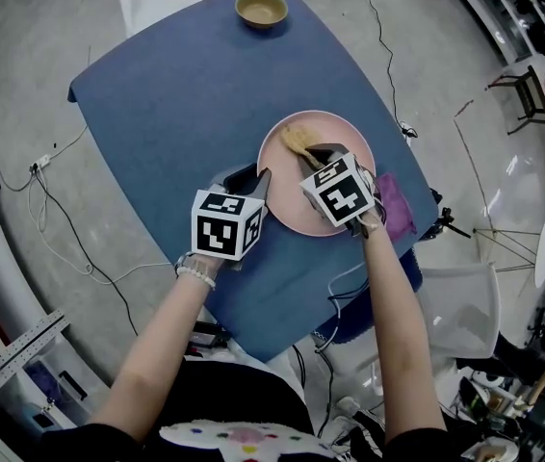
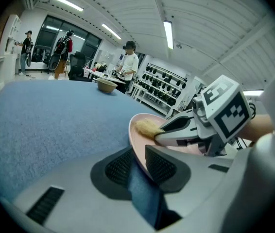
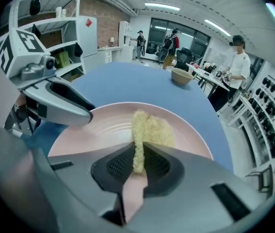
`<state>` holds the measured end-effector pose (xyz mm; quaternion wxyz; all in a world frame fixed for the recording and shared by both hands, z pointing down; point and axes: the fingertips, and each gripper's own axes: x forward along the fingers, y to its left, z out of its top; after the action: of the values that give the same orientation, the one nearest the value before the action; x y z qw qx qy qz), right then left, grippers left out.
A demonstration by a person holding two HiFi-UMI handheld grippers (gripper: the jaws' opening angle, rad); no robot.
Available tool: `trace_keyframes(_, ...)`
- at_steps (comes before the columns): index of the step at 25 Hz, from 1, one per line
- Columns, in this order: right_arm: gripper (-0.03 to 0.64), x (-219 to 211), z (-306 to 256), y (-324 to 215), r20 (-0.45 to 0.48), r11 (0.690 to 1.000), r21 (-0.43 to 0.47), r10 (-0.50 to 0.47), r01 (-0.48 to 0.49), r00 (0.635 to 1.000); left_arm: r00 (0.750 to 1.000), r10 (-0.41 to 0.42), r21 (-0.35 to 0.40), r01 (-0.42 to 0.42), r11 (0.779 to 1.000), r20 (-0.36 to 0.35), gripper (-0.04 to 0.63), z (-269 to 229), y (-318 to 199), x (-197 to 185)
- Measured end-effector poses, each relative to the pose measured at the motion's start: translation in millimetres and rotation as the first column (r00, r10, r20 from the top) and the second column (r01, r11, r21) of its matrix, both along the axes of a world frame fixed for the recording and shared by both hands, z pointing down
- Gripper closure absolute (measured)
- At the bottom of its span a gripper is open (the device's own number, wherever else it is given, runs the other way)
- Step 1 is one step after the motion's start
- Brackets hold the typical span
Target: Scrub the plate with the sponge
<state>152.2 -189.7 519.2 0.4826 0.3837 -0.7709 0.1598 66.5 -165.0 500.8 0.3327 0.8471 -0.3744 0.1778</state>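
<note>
Grey left gripper (image 1: 253, 179) and right gripper (image 1: 314, 154) (black ribbed pads (image 2: 161, 167)), white black-marked cubes (image 1: 226, 224); beaded bracelet (image 1: 195, 275), black top (image 1: 220, 397)

Head view: the right gripper (image 1: 316, 157) and its cube (image 1: 338, 192) hide the plate (image 1: 287, 200) near-right rim and the sponge (image 1: 297, 141) held end. Purple cloth (image 1: 395, 205) sits partly behind the right hand (image 1: 371, 221). Left gripper view: plate rim disappears behind one pad (image 2: 162, 165) of the left gripper (image 2: 138, 161). Bowl (image 1: 261, 9) contents unclear. Person (image 3: 237, 62) at back: held items too small to tell.

On the table (image 1: 176, 114), sponge (image 1: 298, 141) on plate (image 1: 290, 205); bowl (image 1: 261, 9) at far edge.
</note>
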Motion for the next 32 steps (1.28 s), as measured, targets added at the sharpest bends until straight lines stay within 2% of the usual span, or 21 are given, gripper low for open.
trace_keyframes(9,0.577,39,-3,-12,-0.008,0.991,0.007,0.134,-0.134,0.991,1.000,-0.002,0.003,0.002,1.000,0.003,0.505,0,1,-2)
trace_keyframes(15,0.578,68,-3,-3,-0.067,0.985,-0.026,0.171,-0.173,0.983,1.000,-0.004,0.006,0.004,1.000,0.004,0.505,-2,0,-3)
trace_keyframes(22,0.577,87,0,21,-0.127,0.983,-0.093,0.144,-0.156,0.981,1.000,-0.003,0.002,0.002,1.000,0.004,0.505,0,-1,-2)
trace_keyframes(32,0.577,83,2,66,-0.107,0.981,-0.179,0.053,-0.072,0.993,1.000,-0.003,0.005,0.003,1.000,0.007,0.505,1,-3,-2)
